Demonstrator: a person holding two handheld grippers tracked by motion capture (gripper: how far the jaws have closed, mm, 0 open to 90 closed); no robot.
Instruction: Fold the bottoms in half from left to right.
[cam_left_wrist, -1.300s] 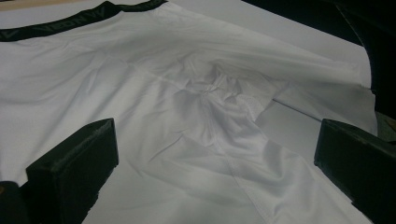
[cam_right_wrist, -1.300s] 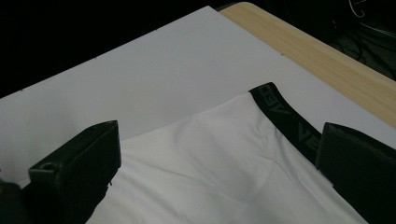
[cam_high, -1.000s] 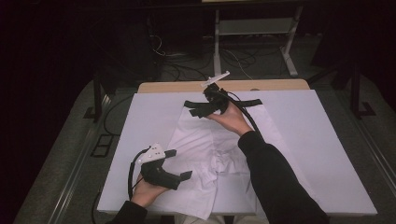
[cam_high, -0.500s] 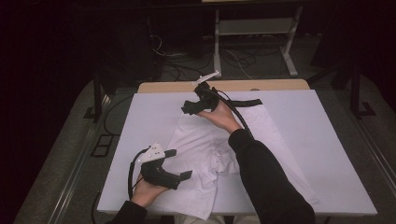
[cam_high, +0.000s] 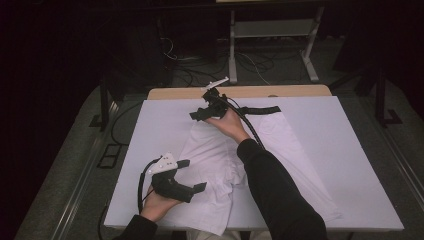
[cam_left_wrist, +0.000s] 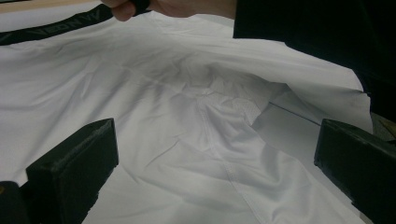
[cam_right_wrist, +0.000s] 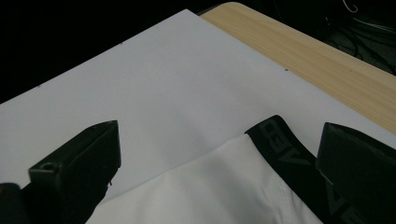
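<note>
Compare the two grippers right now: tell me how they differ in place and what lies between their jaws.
The left gripper hovers at the near edge of the white garment, while the right gripper is at the far end by the black waistband. The left gripper's jaws frame crumpled white cloth; the right gripper's jaws frame the garment's corner, the waistband's end and bare white sheet. Both stand open, clamping nothing.

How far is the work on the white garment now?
Done: the white garment lies on the white board, still wrinkled. In hand: the right gripper, open, is at the black waistband; the left gripper, open, hovers over the near part. Left: flattening or folding.
</note>
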